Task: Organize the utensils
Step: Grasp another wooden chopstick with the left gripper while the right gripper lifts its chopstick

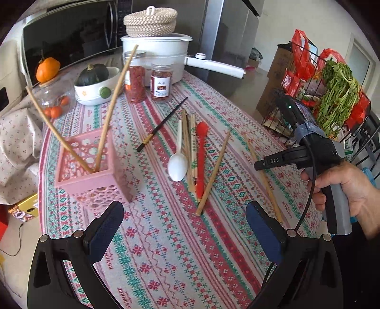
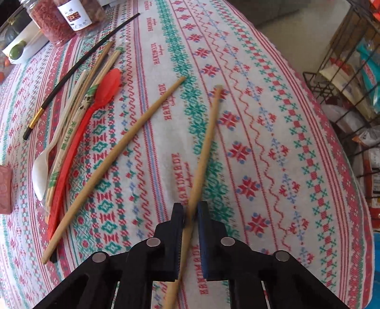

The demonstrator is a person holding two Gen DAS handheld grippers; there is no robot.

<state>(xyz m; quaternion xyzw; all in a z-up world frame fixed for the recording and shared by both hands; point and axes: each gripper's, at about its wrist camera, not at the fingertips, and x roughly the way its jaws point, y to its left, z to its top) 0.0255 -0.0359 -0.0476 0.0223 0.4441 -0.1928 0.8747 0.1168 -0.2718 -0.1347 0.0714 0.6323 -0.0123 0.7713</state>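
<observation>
Two wrist views of a table under a patterned cloth (image 1: 166, 249), utensils partly sorted. Right gripper (image 2: 190, 214): jaws closed on a wooden chopstick (image 2: 204, 152), which passes betw. the two pads approx. a third of the way up its length; the far tip points away from the camera over the cloth, the near end runs back under the gripper body and out of view at the bottom edge. In the left wrist view the same tool appears at right, held in a hand (image 1: 344, 190), w/ its fingertips hidden behind the handle. Left gripper (image 1: 185, 228): jaws wide apart, nothing betw. them, above bare cloth near the table's front edge. Just left of it and beyond stands a pink perforated holder (image 1: 95, 176) w/ two wooden chopsticks (image 1: 111, 107) leaning out of it at diverging angles. Remaining items lie loose on the cloth, to the left of the right gripper: a second loose wooden chopstick (image 2: 114, 166) closest, then a red spoon (image 2: 95, 107), a bundle of paper-sleeved chopsticks (image 2: 71, 133), a white spoon (image 2: 42, 171) and, farthest, a black chopstick (image 2: 78, 64). The red spoon and bundle touch; the black chopstick lies apart, angled twd. two jars (image 2: 66, 21).
</observation>
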